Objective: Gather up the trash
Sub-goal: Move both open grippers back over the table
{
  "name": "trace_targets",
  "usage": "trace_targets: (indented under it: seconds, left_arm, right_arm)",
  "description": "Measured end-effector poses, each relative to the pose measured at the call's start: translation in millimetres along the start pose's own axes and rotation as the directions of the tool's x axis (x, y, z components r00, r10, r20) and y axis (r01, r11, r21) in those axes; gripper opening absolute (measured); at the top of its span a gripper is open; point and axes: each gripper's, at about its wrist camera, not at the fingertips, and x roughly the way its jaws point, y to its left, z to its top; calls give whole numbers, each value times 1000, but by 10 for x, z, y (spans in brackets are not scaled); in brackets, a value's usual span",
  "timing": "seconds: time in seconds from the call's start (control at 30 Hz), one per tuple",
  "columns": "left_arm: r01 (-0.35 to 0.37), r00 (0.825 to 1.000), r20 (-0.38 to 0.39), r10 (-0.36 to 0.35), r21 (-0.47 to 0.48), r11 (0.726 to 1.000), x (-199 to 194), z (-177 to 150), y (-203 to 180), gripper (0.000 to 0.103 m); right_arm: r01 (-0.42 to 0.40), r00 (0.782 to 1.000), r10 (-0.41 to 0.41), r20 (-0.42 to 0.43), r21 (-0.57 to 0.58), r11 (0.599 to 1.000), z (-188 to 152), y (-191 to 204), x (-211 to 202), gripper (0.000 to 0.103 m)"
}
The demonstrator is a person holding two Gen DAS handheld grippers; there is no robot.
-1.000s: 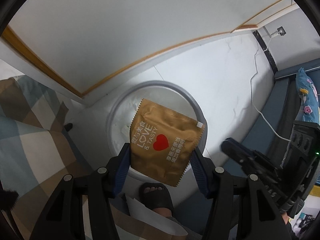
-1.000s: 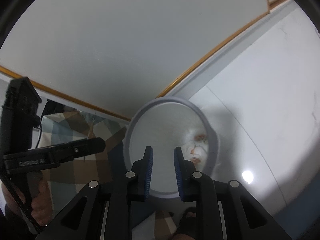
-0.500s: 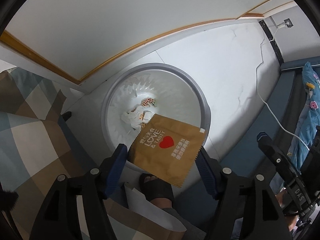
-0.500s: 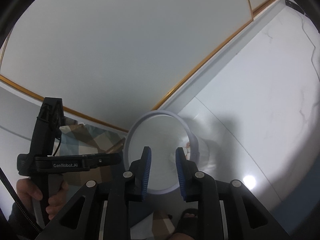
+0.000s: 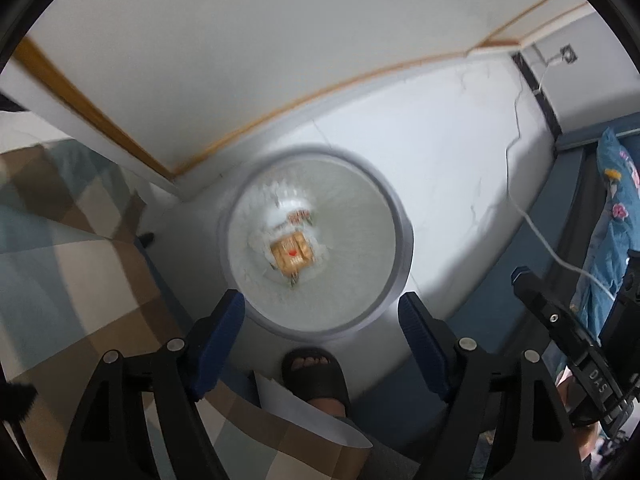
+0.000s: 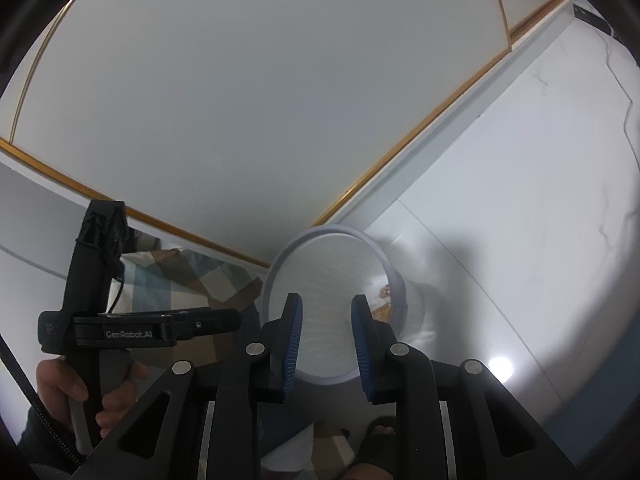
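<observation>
The step in hand reads as the drop itself: the brown packet (image 5: 291,255) with its red heart lies at the bottom of the round grey bin (image 5: 394,216), straight ahead of and below the left hand-held gripper (image 5: 322,320), on top of white crumpled waste. The view is blurred, so whether the packet has quite settled cannot be told.

Starting at the left, a checked blanket (image 5: 60,264) lies to the left of the left hand-held gripper. That hand-held gripper hangs above the near rim of the bin, jaws spread wide and nothing between them. Just below it a foot in a black sandal (image 5: 314,372) stands on the white floor (image 5: 452,184) beside the bin. To its right a white cable (image 5: 548,244) trails over the floor.

The right hand-held gripper (image 6: 326,338) is released too, its blue pads (image 6: 293,332) set moderately apart with nothing between them; the bin's opening lies ahead of it, seen from the side. The left tool and the hand (image 6: 80,392) holding it sit to its left.

Count: one bin, one brown packet, at least one other printed wrapper beyond the packet, and an unclear number of white scraps.

The next move, in my judgement, calls for lifting both tools away from the bin and looking for further litter; none shows outside the bin in either view.
</observation>
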Motion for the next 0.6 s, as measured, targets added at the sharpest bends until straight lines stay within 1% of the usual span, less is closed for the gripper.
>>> trace_targets:
  seconds: [0.13,0.23,0.3,0.4,0.5,0.57,0.6]
  left_arm:
    - [-9,997,75,11,-23,1000,-266,-77,58,76]
    - [-5,987,158,13,-47,999,-564,-182,126,76]
    - [1,979,205,11,-60,998,-749,-256,153,76]
    - [16,959,284,6,-74,997,-1034,-380,181,76]
    - [7,931,364,28,-96,995,-1363,-541,217,76]
    - [-22,901,428,73,-122,992,-1614,-687,239,76]
    - [-29,892,445,83,-126,992,-1673,-732,246,76]
  right_arm:
    - [-5,1000,5,8,-2,1000,14,39,-70,25]
    - [-10,1000,10,19,-16,1000,15,121,-171,25]
    - [-13,999,13,29,-30,999,12,184,-241,27]
    - [-18,998,21,59,-58,998,13,323,-424,33]
    - [-13,996,20,88,-83,997,1,451,-588,37]
    - [-14,994,26,107,-108,994,-18,561,-722,38]
    - [-13,993,26,114,-116,993,-29,596,-765,40]
